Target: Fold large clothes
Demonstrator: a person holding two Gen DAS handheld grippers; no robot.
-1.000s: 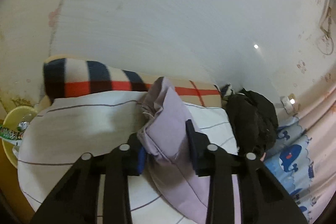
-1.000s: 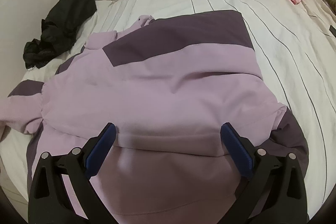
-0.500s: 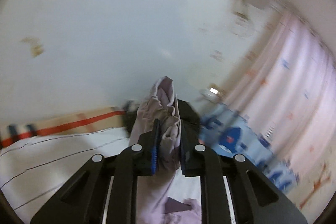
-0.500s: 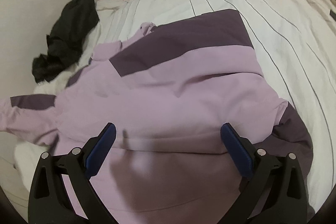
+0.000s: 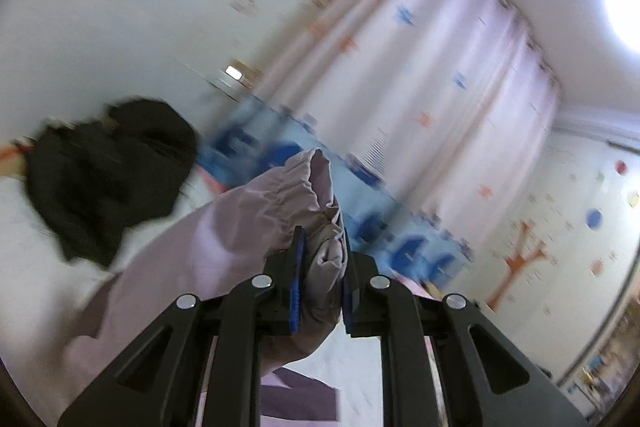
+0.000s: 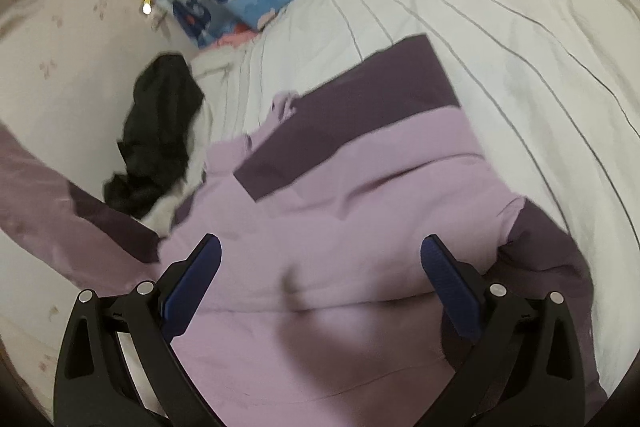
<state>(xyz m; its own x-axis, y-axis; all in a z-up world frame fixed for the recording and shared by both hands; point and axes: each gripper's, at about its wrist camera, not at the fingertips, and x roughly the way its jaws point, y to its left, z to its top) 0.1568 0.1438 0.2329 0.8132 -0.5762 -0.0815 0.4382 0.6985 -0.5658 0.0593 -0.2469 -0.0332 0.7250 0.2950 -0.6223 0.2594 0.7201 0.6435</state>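
Your left gripper [image 5: 322, 267] and right gripper [image 6: 320, 287] share one build: matte black angular linkage arms with triangular cut-outs, round silver pivot screws at the joints, and flat fingers faced with ribbed blue pads [image 6: 450, 287].

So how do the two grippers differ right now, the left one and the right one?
The left gripper is shut on the lilac jacket's cuff and holds it up off the bed; the right gripper is open, with nothing pinched, over the jacket's body. The left faces the curtain; the right looks down at the bed. Both have blue pads.
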